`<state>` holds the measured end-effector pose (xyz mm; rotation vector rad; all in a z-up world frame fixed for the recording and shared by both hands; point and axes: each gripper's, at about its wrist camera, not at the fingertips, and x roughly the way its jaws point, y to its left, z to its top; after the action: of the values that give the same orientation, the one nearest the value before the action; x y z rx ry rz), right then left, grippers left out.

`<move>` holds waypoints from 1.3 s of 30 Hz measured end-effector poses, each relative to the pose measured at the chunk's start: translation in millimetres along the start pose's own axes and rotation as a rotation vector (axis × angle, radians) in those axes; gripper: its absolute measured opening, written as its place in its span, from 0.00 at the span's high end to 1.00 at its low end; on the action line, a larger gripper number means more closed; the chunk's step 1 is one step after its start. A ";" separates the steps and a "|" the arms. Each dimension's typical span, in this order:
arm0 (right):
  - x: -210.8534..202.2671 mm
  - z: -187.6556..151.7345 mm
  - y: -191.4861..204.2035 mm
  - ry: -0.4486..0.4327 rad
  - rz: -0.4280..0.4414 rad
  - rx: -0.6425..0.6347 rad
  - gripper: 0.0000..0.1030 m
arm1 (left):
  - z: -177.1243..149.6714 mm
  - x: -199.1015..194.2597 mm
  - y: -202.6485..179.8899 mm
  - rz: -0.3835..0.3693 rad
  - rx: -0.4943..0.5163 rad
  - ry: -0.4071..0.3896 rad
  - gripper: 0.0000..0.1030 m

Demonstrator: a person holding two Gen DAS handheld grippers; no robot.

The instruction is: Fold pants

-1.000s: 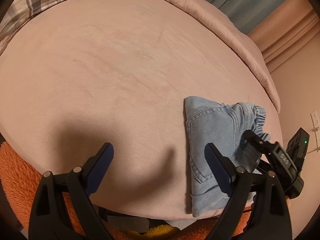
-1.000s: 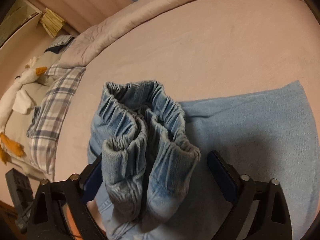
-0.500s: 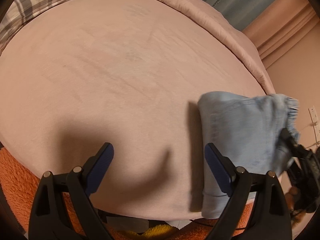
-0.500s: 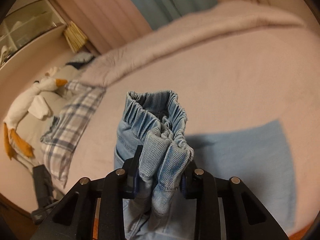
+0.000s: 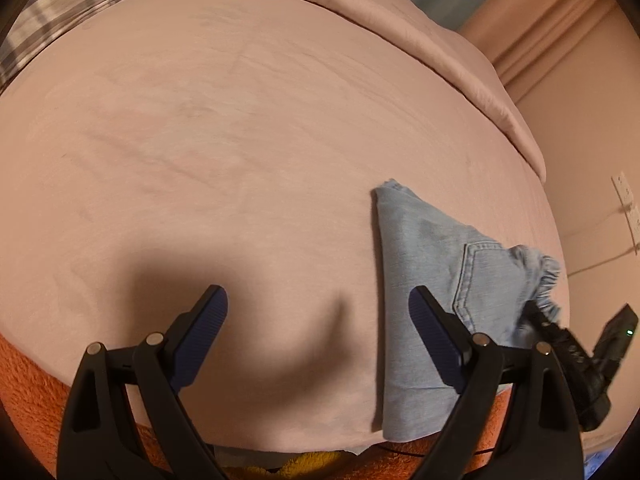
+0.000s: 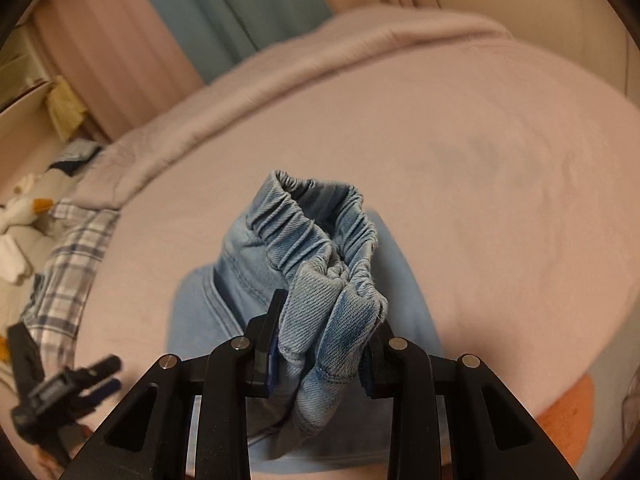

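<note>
Pants (image 6: 320,280) light blue denim; bed sheet (image 5: 240,140) pale pink; pillow (image 5: 72,4) upper left grey-white plaid; blanket (image 5: 28,380) lower left orange; curtain (image 6: 224,12) teal.

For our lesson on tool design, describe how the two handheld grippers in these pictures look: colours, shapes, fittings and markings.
Both the left gripper and the right gripper are matte black plastic. Each has two angular fingers with triangular cut-outs and round silver pins at the joints. The inner pads are dark blue and ribbed. No cables, sleeves or printed markings show on them.

Pants (image 5: 424,264) on pink bed (image 5: 224,128)
</note>
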<state>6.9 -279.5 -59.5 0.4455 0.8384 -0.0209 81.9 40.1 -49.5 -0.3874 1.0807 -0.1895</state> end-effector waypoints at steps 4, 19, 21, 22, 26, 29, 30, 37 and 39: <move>11.9 -3.9 -4.6 0.019 -0.020 0.008 0.70 | 3.5 9.9 -12.1 -0.005 0.032 0.016 0.11; 12.8 -7.7 -9.2 0.026 -0.012 0.029 0.70 | 2.1 69.7 -58.5 -0.086 0.138 0.085 0.62; 13.5 -7.3 -9.4 0.027 -0.010 0.033 0.69 | -3.6 72.7 -57.9 -0.086 0.147 0.086 0.62; 13.3 -7.6 -10.6 0.028 -0.008 0.036 0.69 | -5.8 73.2 -58.2 -0.083 0.157 0.085 0.61; 14.1 -8.4 -11.2 0.026 -0.005 0.042 0.69 | -13.1 70.5 -58.0 -0.073 0.170 0.086 0.61; 13.9 -9.3 -12.5 0.027 -0.004 0.048 0.68 | -23.6 67.7 -58.9 -0.059 0.184 0.079 0.60; 13.6 -9.2 -12.9 0.029 -0.003 0.050 0.68 | -30.5 61.7 -55.5 -0.056 0.189 0.074 0.60; 10.6 -8.8 -17.1 0.038 -0.012 0.054 0.66 | -50.3 50.6 -49.0 -0.066 0.195 0.093 0.60; 9.4 -9.3 -17.4 0.041 -0.018 0.055 0.65 | -55.2 47.1 -45.4 -0.072 0.185 0.102 0.60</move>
<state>3.3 -290.2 -78.2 0.4914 0.8841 -0.0516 56.5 -29.2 -92.9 -0.2524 1.1399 -0.3739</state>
